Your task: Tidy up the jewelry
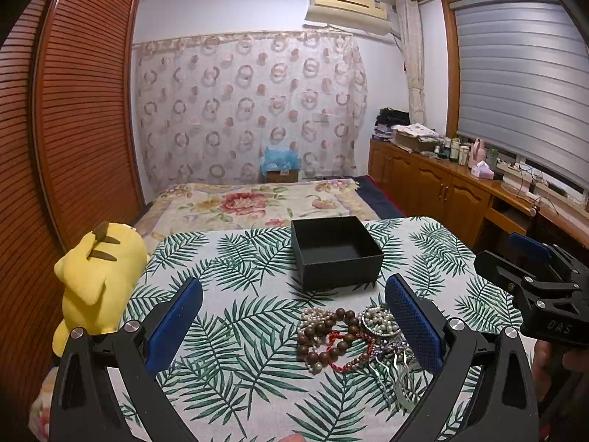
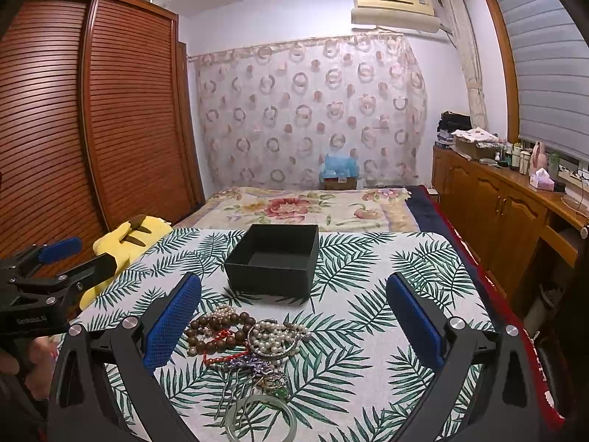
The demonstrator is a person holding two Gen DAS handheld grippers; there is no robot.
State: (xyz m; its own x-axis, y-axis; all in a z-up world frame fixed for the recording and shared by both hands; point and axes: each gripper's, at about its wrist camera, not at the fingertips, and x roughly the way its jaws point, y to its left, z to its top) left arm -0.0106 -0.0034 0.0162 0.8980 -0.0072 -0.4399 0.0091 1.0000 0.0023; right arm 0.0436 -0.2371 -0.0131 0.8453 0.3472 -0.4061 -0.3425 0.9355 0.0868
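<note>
Evidently nothing has yet been sorted: the black box [image 2: 274,258] is seen empty, while the jewelry pile [image 2: 244,342] of wooden beads, pearls, red cord and a pale green bangle [image 2: 261,420] is left heaped on the leaf-print worktop [image 2: 386,294], just in front of the box. Both the left hand-held gripper [image 1: 294,324] and the right hand-held gripper [image 2: 294,324] are held wide open above the pile, with nothing gripped. A yellow plush toy [image 1: 97,280], a floral bed [image 1: 257,199], a louvred wardrobe [image 2: 121,110], a circle-patterned curtain [image 1: 250,110] and a cluttered wooden cabinet [image 2: 515,202] are shown around the worktop.
</note>
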